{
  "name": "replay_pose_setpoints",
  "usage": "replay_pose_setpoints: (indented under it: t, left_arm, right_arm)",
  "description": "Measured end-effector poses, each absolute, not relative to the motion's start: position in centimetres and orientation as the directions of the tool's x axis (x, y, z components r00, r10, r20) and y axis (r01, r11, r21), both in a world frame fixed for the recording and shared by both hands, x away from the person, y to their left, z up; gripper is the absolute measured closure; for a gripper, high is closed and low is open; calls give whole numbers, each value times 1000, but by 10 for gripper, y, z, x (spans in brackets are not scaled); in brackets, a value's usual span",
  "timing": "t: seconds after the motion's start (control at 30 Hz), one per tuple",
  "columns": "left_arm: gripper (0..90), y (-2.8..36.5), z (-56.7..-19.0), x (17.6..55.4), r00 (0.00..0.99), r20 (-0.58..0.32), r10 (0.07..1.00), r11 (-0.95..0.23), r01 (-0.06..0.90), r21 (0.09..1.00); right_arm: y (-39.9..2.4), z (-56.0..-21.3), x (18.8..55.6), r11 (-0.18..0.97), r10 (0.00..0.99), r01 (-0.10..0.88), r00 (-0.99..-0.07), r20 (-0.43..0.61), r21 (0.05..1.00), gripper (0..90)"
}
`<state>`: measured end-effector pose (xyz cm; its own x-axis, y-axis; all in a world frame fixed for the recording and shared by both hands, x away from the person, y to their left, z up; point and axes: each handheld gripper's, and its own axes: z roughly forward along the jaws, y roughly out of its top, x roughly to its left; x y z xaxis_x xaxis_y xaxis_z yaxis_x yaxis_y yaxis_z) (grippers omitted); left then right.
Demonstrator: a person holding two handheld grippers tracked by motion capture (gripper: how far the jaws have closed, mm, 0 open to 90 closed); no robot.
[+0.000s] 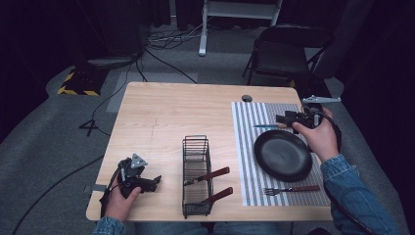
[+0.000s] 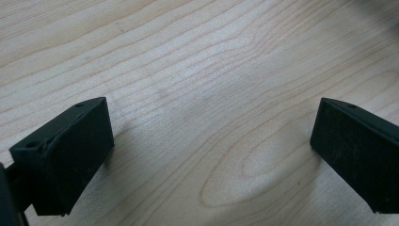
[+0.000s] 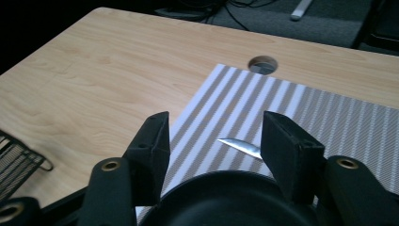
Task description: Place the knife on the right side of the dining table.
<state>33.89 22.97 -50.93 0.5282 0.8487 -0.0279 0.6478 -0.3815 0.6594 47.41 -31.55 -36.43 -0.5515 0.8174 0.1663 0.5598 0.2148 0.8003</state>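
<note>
- Counter point(image 1: 171, 112): light wood top, with a round cable hole point(image 1: 247, 98) at its far edge, just beyond the mat.
- Mat point(image 1: 244, 122): striped grey and white, covering the right part of the counter.
- Plate point(image 1: 283, 155): black and round, lying on the mat right of centre.
- Basket point(image 1: 196, 174): dark wire rack standing near the front edge, left of the mat; two utensils with brown handles point(image 1: 215, 173) lean out of it to the right.
- Left gripper point(image 1: 155, 180): held in the left hand point(image 1: 120, 198) at the near left corner, low over bare wood; its jaws stand wide apart with nothing between them, as the left gripper view confirms.
- Right gripper point(image 1: 280, 118): held in the right hand point(image 1: 320, 137) above the far edge of the plate; its jaws are parted and hold nothing.
- Fork point(image 1: 291, 189): brown handle, lying on the mat near the plate's front side, tines pointing left.
- Knife point(image 1: 266, 126): lying on the mat beyond the plate, blade tip pointing left; in the right gripper view the tip point(image 3: 240, 145) shows between the parted jaws, farther off on the mat.
</note>
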Motion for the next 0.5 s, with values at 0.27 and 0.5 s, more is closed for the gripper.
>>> replay_pose_setpoints:
  t: [0.27,0.5]
  left_arm:
    - [2,230,-509,339,528,-28,849,-381,648,660]
    - [1,230,-509,339,528,-27,849,-382,647,660]
  right_arm:
    - [-290,-366,451,273,763,519,-630,147,810,419]
    - [-268,-379,430,310,714,487,-686,138,817,412]
